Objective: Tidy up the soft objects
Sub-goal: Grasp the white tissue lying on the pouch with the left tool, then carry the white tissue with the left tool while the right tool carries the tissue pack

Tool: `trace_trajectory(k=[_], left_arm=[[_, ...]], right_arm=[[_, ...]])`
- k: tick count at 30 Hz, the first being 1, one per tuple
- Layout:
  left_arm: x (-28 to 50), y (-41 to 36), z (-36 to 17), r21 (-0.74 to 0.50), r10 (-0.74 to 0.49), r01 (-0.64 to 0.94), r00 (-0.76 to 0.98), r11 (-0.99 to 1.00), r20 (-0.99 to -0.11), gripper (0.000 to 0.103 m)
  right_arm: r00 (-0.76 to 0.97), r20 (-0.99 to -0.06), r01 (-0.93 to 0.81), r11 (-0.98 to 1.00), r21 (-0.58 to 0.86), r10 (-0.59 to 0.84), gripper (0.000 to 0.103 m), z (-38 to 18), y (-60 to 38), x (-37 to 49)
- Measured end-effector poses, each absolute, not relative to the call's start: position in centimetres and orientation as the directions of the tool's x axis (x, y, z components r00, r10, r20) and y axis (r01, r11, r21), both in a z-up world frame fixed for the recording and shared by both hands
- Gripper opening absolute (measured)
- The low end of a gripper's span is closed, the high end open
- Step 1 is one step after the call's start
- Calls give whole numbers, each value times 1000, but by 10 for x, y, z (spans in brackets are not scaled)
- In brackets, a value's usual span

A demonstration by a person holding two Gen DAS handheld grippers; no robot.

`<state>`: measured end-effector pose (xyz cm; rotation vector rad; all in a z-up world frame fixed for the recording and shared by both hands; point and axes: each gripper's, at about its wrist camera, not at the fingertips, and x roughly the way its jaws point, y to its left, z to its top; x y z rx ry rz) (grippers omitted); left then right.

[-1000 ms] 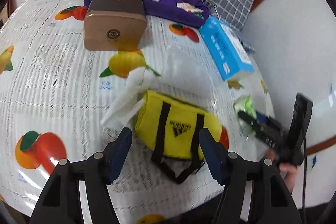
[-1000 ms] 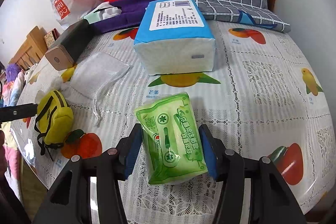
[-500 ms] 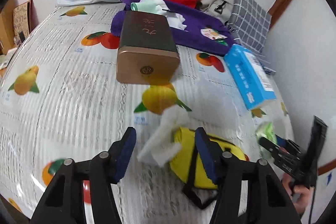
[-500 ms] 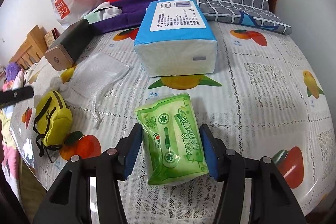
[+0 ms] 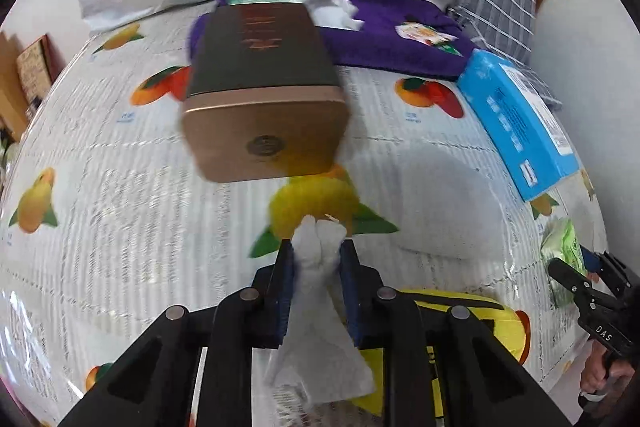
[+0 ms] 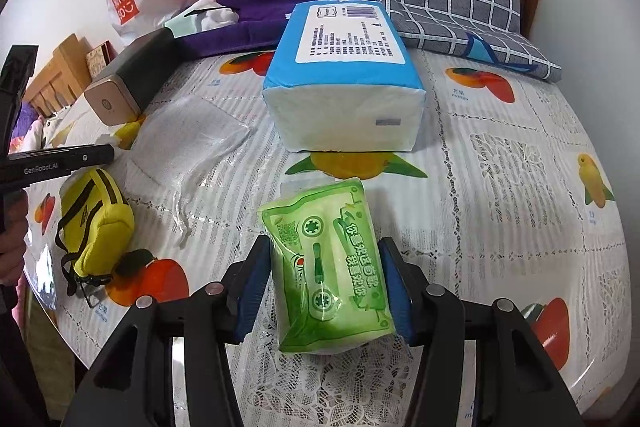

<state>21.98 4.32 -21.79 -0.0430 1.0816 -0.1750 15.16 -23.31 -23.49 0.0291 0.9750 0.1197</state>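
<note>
Fruit-printed tablecloth (image 6: 500,187) covers the round table, and the soft things lie spread on it. Landmark is the yellow pouch (image 6: 96,223), near the table edge. A white tissue (image 5: 320,259) is pinched between the closed blue pads of the left gripper (image 5: 316,255); its loose end hangs down just above the yellow pouch. Behind the pouch lies a clear plastic bag (image 6: 192,143), and further behind it a brown box (image 5: 260,111) on its side. To the right of the pouch lies a green tissue pack (image 6: 328,267) on the cloth, with a blue tissue pack (image 6: 344,87) behind it. The right gripper (image 6: 324,291) has its pads on both sides of the green pack; whether they press it already cannot be told.

The step in hand seems to be gathering: tissue lifted, green pack framed. Next, the tissue probably needs carrying to a common place, held gently because it tears easily, and the right claw needs a firm squeeze before lifting.
</note>
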Motion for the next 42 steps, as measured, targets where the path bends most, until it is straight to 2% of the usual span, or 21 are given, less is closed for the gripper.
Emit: trace_trajectory(k=[5,9,20,28,42], left_arm=[[212,75,-212,-203,-196,33,443,979,-875,21],[206,82,-197,-190,-171,7,472,982,-865,21],[213,81,-149,-261,-234,28,545,965,-805,22],[239,73,-117,-255,-235,49,585,966,-776,22],[303,68,-86,-198,-177,39,637,979,-751,22]], right_arm=[[563,-817,-98,992,81,123,51,-224,-234,154],[582,-798,-105,987,119,158,51,-208,-238,155],[646,-745,-103,986,128,164,52,-161,-240,172],[695,-698,-92,984,153,173,52,-127,-242,201],[711,-684,-98,986,132,162,52,-97,-235,270]])
